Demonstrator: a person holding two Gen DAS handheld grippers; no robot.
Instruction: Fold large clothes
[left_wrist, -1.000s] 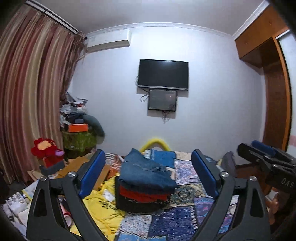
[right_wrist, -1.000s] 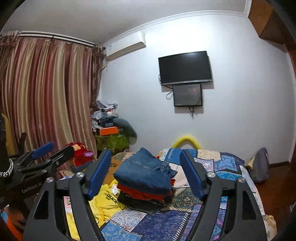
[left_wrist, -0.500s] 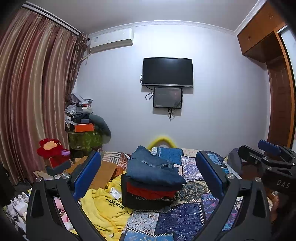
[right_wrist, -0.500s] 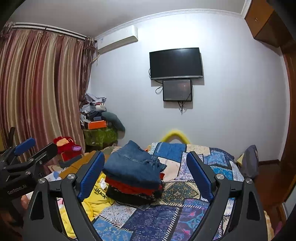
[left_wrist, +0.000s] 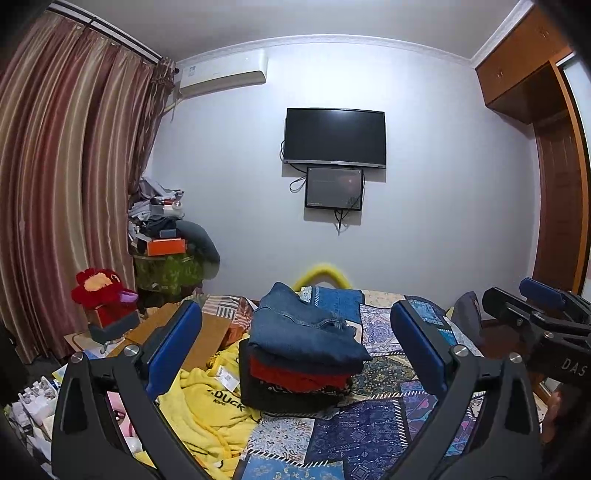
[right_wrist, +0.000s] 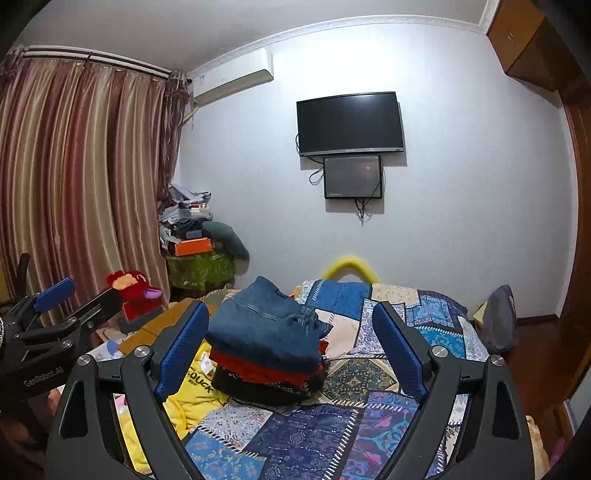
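Both the left hand-held gripper (left_wrist: 295, 347) and the right hand-held gripper (right_wrist: 290, 349) hang spread and empty above the bed (left_wrist: 373, 435), probably because the folded stack (left_wrist: 303, 354) looks finished and the yellow garment (left_wrist: 207, 413) waits

Folded stack (left_wrist: 303, 354), yellow garment (left_wrist: 207, 410) on quilted bed (left_wrist: 354, 435)

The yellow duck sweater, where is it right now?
The yellow sweater lies crumpled on the patchwork quilt, touching the left side of the folded clothes stack in both wrist views. It sits low, near the left gripper.
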